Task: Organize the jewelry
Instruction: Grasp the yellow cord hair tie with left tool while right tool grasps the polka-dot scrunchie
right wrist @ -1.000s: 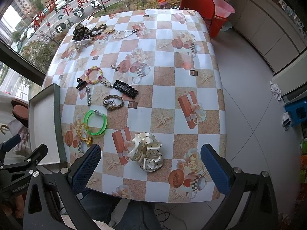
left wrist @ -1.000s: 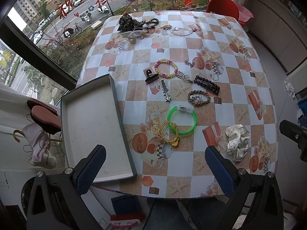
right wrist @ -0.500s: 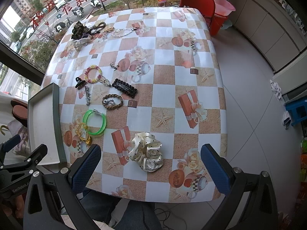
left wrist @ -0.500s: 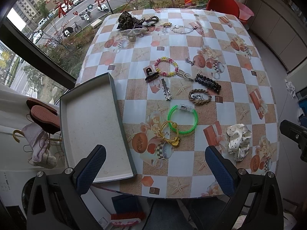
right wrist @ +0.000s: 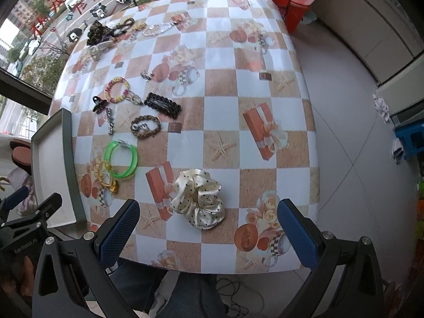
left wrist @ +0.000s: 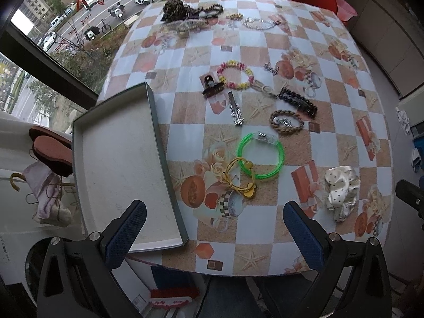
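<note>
Scrunchie (right wrist: 197, 198), cream w/ dots, is lying just ahead of my right gripper (right wrist: 208, 234), whose jaws are gaping wide w/ nothing in them. I'm judging it soft, light, squashy, so I'm thinking pinch a fold at the rim. My left gripper (left wrist: 214, 232) is hanging released over the tray (left wrist: 159, 122) edge. Green bangle (left wrist: 261, 156) looks stiff, slick; grip across the band.

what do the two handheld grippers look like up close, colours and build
Both match: the left gripper and right gripper have black angular frames with triangular cut-outs and silver bolts, ending in two fingers faced with dark blue textured pads. In the right view, faint lettering marks the left gripper's black body.
</note>
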Action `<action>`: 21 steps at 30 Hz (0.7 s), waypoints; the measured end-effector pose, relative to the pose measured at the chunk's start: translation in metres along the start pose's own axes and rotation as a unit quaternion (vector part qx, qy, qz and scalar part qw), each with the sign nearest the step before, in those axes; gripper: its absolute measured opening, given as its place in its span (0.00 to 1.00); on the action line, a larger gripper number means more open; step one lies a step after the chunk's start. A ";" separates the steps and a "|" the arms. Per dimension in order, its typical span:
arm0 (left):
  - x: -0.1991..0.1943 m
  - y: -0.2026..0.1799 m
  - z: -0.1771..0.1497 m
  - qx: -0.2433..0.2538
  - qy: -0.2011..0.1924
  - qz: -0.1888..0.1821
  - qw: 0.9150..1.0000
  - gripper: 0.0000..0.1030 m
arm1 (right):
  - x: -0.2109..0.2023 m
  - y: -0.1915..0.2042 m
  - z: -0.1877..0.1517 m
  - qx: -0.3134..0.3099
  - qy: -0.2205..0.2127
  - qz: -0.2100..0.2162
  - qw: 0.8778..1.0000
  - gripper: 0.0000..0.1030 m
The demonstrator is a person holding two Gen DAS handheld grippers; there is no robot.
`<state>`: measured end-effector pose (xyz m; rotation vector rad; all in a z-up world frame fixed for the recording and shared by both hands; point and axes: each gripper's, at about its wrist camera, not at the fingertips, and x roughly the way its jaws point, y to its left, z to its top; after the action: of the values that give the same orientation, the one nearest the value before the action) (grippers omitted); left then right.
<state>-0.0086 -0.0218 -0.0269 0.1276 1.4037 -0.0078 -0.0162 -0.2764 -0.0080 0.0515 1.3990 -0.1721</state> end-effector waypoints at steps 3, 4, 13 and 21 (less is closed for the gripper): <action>0.014 -0.002 0.003 0.002 0.011 -0.018 1.000 1.00 | 0.015 -0.007 0.000 0.011 0.016 0.014 1.000 1.00; 0.019 -0.003 0.005 0.004 0.012 -0.020 1.000 1.00 | 0.022 -0.010 -0.005 0.015 0.024 0.016 0.999 1.00; 0.071 -0.009 0.026 0.014 0.024 -0.028 0.999 1.00 | 0.071 -0.010 -0.017 0.034 0.089 0.051 0.994 1.00; 0.105 -0.019 0.010 0.051 0.036 -0.044 0.997 0.93 | 0.100 -0.009 -0.027 0.044 0.098 0.055 0.993 1.00</action>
<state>0.0174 -0.0339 -0.1302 0.1525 1.4795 -0.1488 -0.0275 -0.2904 -0.1104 0.2244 1.5794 -0.1402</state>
